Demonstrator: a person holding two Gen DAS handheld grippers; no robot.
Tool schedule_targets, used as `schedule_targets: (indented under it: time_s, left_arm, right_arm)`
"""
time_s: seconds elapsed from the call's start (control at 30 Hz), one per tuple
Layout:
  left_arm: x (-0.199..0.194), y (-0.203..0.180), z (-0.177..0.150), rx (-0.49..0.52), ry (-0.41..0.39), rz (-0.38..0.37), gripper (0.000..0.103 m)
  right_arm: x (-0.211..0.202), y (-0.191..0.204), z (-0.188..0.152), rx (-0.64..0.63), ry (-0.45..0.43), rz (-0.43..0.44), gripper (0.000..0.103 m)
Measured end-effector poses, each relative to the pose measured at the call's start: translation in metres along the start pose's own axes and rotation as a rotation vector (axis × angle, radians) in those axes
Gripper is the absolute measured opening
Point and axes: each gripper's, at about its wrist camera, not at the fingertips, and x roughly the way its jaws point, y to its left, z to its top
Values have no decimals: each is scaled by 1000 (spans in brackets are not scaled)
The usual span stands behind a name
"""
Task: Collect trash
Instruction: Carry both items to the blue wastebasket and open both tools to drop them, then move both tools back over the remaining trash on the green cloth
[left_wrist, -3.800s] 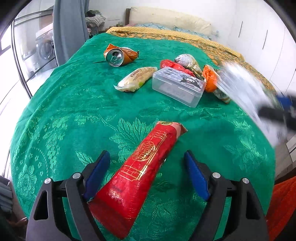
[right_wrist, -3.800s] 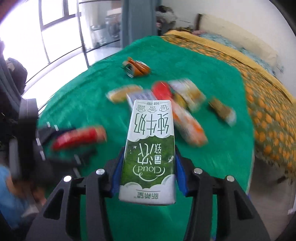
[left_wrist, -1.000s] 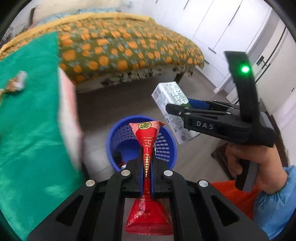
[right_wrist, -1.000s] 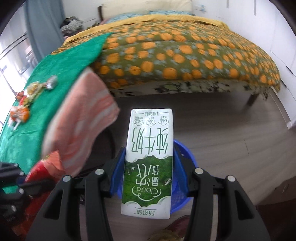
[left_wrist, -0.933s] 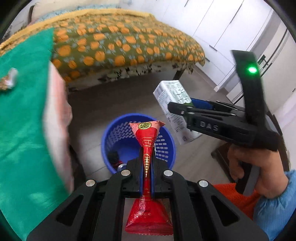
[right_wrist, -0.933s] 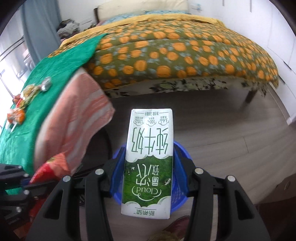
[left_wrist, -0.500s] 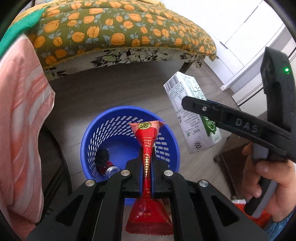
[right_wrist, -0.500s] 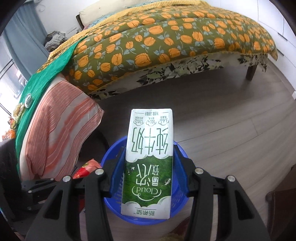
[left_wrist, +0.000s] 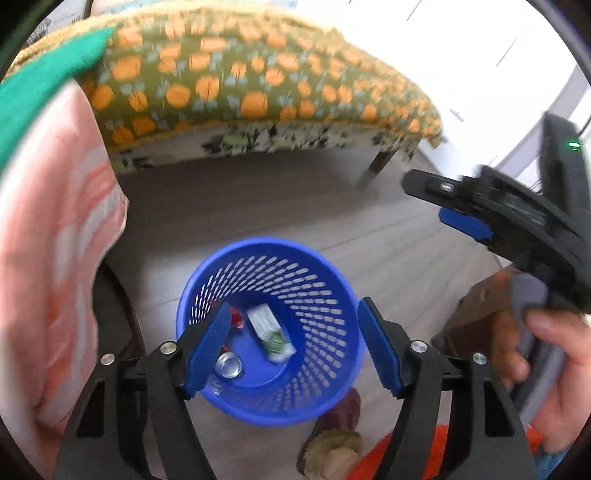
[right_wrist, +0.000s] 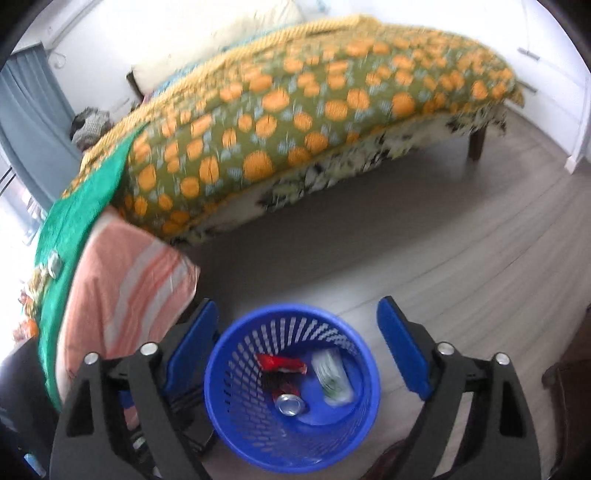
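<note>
A blue mesh trash basket (left_wrist: 325, 280) stands on the grey floor beside the bed; it also shows in the right wrist view (right_wrist: 236, 406). Inside it lie the green-and-white milk carton (left_wrist: 271, 332) (right_wrist: 332, 376), the red snack wrapper (right_wrist: 282, 363) and a drink can (left_wrist: 229, 364) (right_wrist: 291, 404). My left gripper (left_wrist: 293, 341) is open and empty above the basket. My right gripper (right_wrist: 297, 343) is open and empty above the basket; it shows at the right in the left wrist view (left_wrist: 465, 225).
The bed with an orange-patterned cover (right_wrist: 314, 99) lies behind the basket. A green cloth (right_wrist: 88, 206) with more trash on it and a pink striped cloth (right_wrist: 122, 288) are at the left. A slipper (left_wrist: 332, 443) lies by the basket.
Both grippers opened over the basket. The red wrapper dropped from the left one and the milk carton from the right one; both now lie in the basket.
</note>
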Motion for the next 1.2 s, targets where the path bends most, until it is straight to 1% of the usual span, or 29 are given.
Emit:
schedule_targets:
  time_s: [0.1,0.2,0.27,0.33,0.37,0.47,0.57,0.67,0.7,0.83,0.93,1.0,1.1,1.2]
  left_arm:
    - [-43,-5,-11,34,-63,-9,80]
    - [-87,-5,-26,73,-105,-11,83]
    - [-113,2,-40,104,-122,12,83]
    - [-134,16,-55,120,-134,52,85]
    - [-144,25,-63,121,-136,74,86]
    - [-173,62,-83,86,-137,148,86]
    - [-202,102,-100,27,-146,234,87]
    - [-228,141,-109,-46,-165,311,88]
    - [-237,156,-111,-74,-175,337,89]
    - [-260,206,-115,-190,-197,416,89]
    - [-266,235,-113,-261,-184,433,89]
    - [-264,248,-109,-271,-166,471,89]
    - [-257,258,-101,-284,-144,526,89]
    - [-255,271,-91,-321,-137,545,91]
  right_arm:
    - [-23,20,0,-27,-65,2,89]
    - [-43,54,-3,-97,-129,18,90]
    - [-53,83,-9,-161,-162,40,91]
    - [-59,112,-20,-208,-182,64,91]
    - [-60,120,-24,-219,-182,76,91]
    - [-60,166,-46,-271,-157,149,91]
    - [-57,213,-73,-351,-123,213,91]
    - [-53,263,-101,-448,-88,274,91]
    - [-52,274,-109,-477,-84,286,91]
    - [-46,316,-138,-600,-76,311,91]
    - [-41,336,-153,-649,-60,323,91]
    - [-38,344,-159,-670,-53,333,91]
    - [-36,351,-168,-693,-47,341,91]
    - [-34,355,-176,-715,-34,339,91]
